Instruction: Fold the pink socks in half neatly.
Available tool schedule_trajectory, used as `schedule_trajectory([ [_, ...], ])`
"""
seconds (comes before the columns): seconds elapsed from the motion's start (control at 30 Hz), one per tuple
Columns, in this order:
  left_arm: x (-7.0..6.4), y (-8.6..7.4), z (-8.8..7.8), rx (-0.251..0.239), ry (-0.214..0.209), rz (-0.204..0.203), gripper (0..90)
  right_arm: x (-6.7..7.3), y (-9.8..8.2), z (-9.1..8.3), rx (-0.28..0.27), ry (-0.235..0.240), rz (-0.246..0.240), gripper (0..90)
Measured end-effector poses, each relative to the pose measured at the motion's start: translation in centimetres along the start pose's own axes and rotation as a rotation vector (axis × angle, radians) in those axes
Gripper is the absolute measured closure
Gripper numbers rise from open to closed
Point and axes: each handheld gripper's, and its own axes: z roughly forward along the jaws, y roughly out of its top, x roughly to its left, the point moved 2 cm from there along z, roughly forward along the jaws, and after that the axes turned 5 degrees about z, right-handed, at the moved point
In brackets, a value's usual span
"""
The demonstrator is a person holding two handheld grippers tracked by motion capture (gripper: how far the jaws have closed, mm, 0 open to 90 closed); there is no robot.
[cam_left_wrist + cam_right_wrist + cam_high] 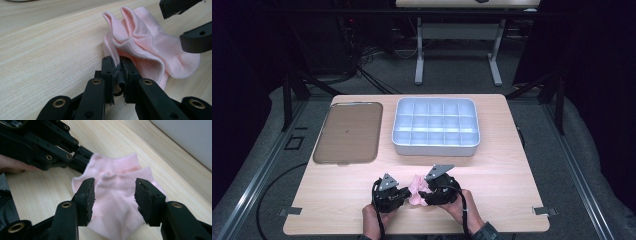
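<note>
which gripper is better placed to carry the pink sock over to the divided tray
Left. The left gripper is already shut on the pink sock's edge, while the right gripper stands open around it with no grip. The divided tray sits beyond both.

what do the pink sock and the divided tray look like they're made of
Pink sock: soft knit fabric, matte; fine ribbed weave and limp folds show. Divided tray: probably moulded plastic, pale grey and smooth with a slight sheen, though that's uncertain from the high view.

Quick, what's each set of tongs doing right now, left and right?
Left tongs: shut on the edge of the pink sock.
Right tongs: open, jaws apart over the pink sock, not pressing on it.
</note>
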Motion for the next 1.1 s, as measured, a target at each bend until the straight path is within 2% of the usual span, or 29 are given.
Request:
schedule_trajectory([
  [0.17,0.0,0.0,0.0,0.000,0.001,0.002,82.0,-0.1,-1.1,1.2,0.039,0.010,0.003,50.7],
  [0.27,0.0,0.0,0.0,0.000,0.000,0.002,82.1,0.3,-1.1,2.0,0.038,0.017,-0.001,49.2],
  [0.37,0.0,0.0,0.0,-0.002,0.001,0.005,82.0,0.4,-1.3,2.8,0.056,0.002,-0.011,56.3],
  [0.5,0.1,0.0,0.0,-0.004,-0.006,-0.012,80.4,0.0,-1.3,2.7,0.058,0.001,0.000,63.3],
  [0.67,0.3,0.0,-0.1,-0.002,-0.025,-0.020,74.0,-0.2,-1.4,2.8,0.056,0.013,0.005,63.5],
  [0.87,0.9,0.0,-0.5,0.004,-0.020,-0.050,67.9,-0.4,-1.5,2.7,0.054,0.027,0.023,63.6],
  [1.1,1.2,0.3,-1.6,-0.021,-0.008,-0.061,66.7,-0.4,-1.5,2.8,0.052,0.030,0.033,63.9],
])
